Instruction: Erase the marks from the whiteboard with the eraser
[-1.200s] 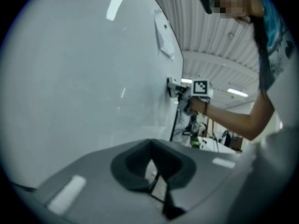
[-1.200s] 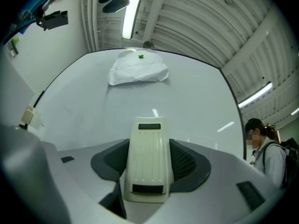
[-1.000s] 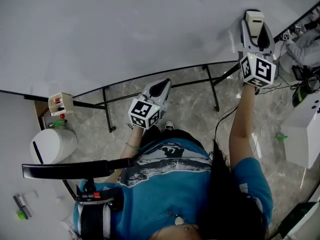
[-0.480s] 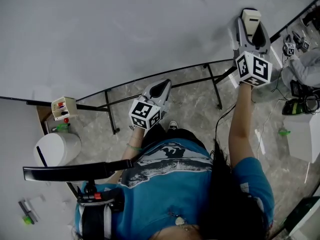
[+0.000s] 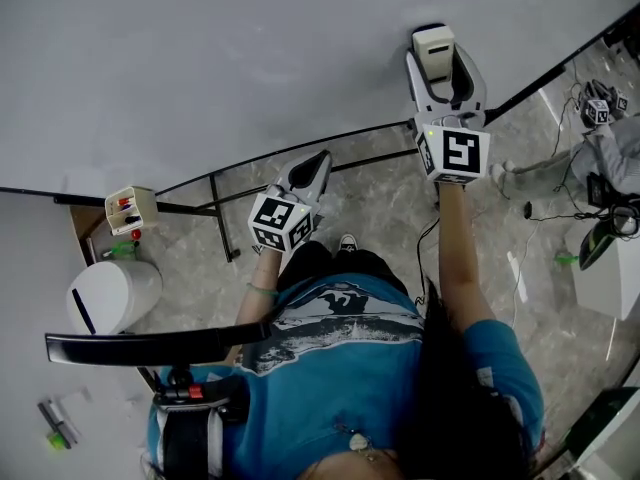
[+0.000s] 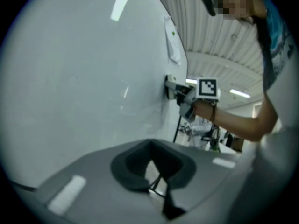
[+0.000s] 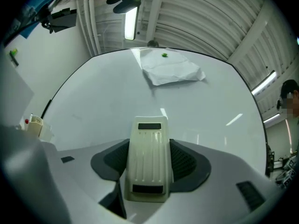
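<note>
cream eraser point(image 7: 148, 160) clamped in the right gripper point(image 5: 445, 60) against the whiteboard point(image 5: 200, 68); left gripper point(image 5: 318, 160) closed, empty.

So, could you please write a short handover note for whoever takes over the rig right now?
Right gripper: shut on the eraser, held against the whiteboard near its lower edge.
Left gripper: shut, empty, held low and off the board.
Done: no marks show on the board in any view.
Left: probably just a check for faint marks, for example around the paper sheet stuck to the board.
</note>
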Demonstrator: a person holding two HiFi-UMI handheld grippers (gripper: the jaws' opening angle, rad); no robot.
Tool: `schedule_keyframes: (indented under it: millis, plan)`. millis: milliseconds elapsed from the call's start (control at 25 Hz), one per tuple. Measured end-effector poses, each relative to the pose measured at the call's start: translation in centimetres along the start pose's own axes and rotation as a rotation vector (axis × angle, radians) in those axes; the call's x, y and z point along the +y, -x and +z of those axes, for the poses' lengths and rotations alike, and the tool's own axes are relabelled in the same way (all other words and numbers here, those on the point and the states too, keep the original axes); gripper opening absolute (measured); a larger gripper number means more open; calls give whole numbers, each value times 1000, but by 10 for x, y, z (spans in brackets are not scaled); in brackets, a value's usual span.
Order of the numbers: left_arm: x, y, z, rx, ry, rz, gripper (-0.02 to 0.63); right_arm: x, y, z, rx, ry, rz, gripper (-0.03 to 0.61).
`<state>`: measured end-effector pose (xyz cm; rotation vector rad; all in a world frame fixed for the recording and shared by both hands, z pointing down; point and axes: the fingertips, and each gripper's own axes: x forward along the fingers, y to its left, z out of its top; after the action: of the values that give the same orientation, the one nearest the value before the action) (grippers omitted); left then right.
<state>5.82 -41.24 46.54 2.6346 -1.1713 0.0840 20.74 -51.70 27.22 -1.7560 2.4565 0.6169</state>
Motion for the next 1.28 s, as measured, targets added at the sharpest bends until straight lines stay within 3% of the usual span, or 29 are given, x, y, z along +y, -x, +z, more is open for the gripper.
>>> schedule_keyframes:
  millis: [200, 400, 640, 960, 1280]
  plan:
    - [24, 19, 0, -4, 8, 41, 3, 82, -12, -11, 24, 20, 117, 262]
    - [39, 40, -3, 0, 13, 82, 3, 158, -14, -27, 72, 121, 253, 262]
    - [46, 58, -2, -9, 15, 116, 3, 212, -9, -38, 107, 174, 354, 262]
    - [44, 61, 0, -13, 12, 105, 3, 207, -10, -30, 108, 197, 363, 262]
    - [35, 47, -2, 0, 7, 55, 3, 110, -22, 5, 42, 164, 218, 262]
